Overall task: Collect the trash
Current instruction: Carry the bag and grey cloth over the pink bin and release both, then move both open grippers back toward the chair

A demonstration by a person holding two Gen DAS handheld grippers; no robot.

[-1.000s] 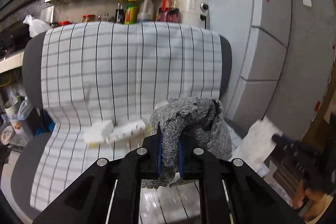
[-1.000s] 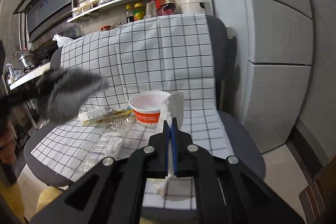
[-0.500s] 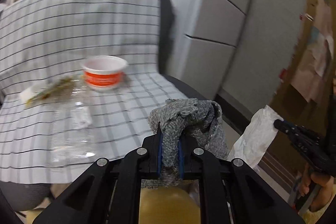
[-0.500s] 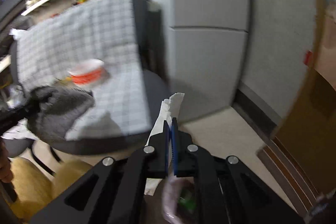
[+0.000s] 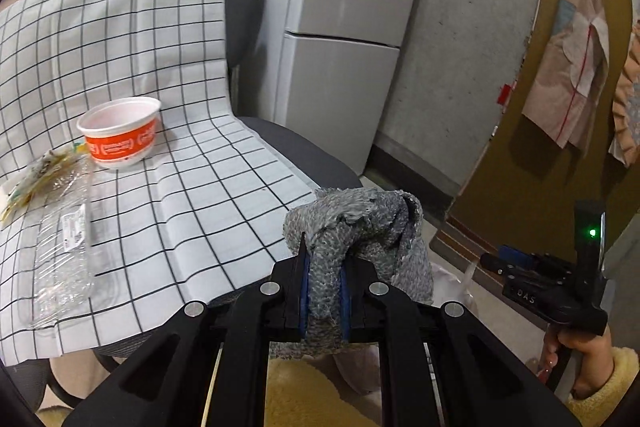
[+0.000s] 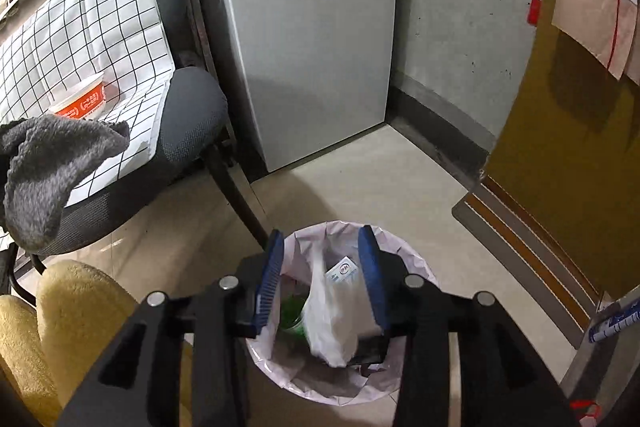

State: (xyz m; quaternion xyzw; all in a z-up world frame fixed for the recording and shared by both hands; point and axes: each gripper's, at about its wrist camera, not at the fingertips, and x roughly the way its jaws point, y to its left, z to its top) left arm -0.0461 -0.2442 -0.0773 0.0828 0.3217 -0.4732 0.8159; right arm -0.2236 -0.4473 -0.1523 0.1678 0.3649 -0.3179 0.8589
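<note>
Two grippers in view. Right gripper (image 6: 322, 275) jaws wide apart above lined trash bin (image 6: 404, 259); white crumpled tissue (image 6: 330, 319) sits between them, over the bin. Left gripper (image 5: 323, 269) clamps grey cloth (image 5: 360, 227) beside checkered chair (image 5: 192, 187) holding orange cup (image 5: 120, 135) and clear bottle (image 5: 64, 247).

Soft indoor light is falling evenly; shadows are pooling beside the fridge (image 6: 308, 67). Fisheye bending is curving its edges, with black vignetting surrounding everything.
</note>
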